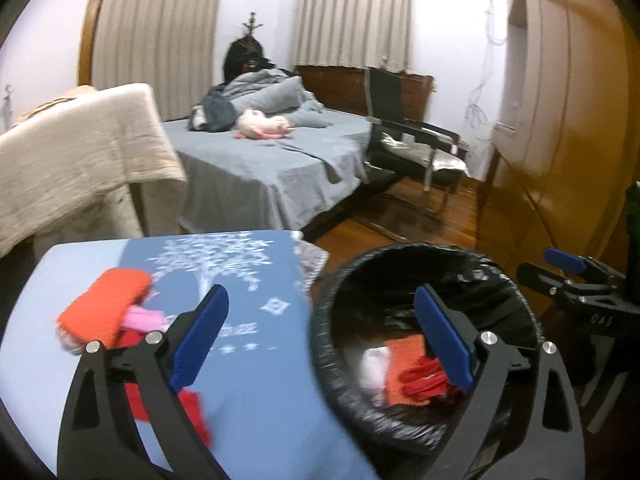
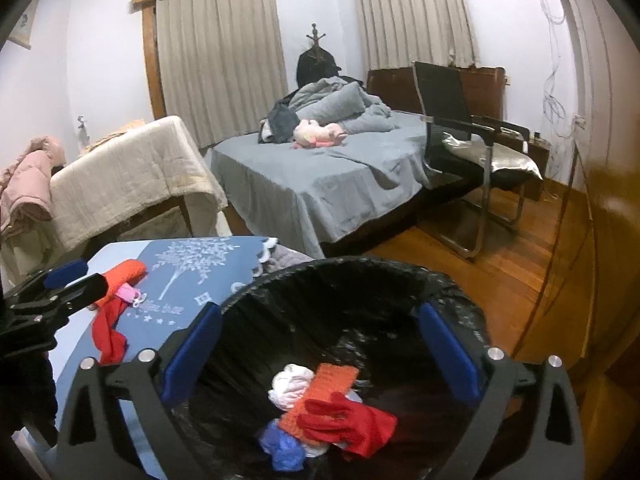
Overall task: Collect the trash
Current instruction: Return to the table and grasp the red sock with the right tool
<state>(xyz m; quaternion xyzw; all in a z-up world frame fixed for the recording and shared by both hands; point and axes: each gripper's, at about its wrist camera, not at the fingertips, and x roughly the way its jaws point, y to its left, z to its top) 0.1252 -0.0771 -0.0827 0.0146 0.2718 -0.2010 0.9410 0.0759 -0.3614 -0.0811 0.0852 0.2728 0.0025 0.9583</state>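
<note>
A black-lined trash bin (image 2: pixel 360 280) stands beside a blue-clothed table (image 2: pixel 192 276). Inside lie a red glove (image 2: pixel 352 420), an orange knit piece (image 2: pixel 332 384), white cloth (image 2: pixel 288 388) and a blue scrap (image 2: pixel 280 448). My right gripper (image 2: pixel 320 352) is open and empty over the bin's mouth. My left gripper (image 1: pixel 324 340) is open and empty, straddling the table edge and the bin rim (image 1: pixel 320 320). On the table lie an orange knit item (image 1: pixel 100 308), a pink item (image 1: pixel 144 318) and a red cloth (image 1: pixel 192 412), left of the left gripper. The right gripper also shows in the left wrist view (image 1: pixel 572 268).
A bed with grey sheets (image 2: pixel 320 176) and a plush toy (image 2: pixel 316 134) stands behind. A black chair (image 2: pixel 460 128) is at its right. A cream-covered rack (image 2: pixel 128 180) stands at the left. Wooden floor (image 2: pixel 520 248) and a wardrobe (image 1: pixel 560 120) are at the right.
</note>
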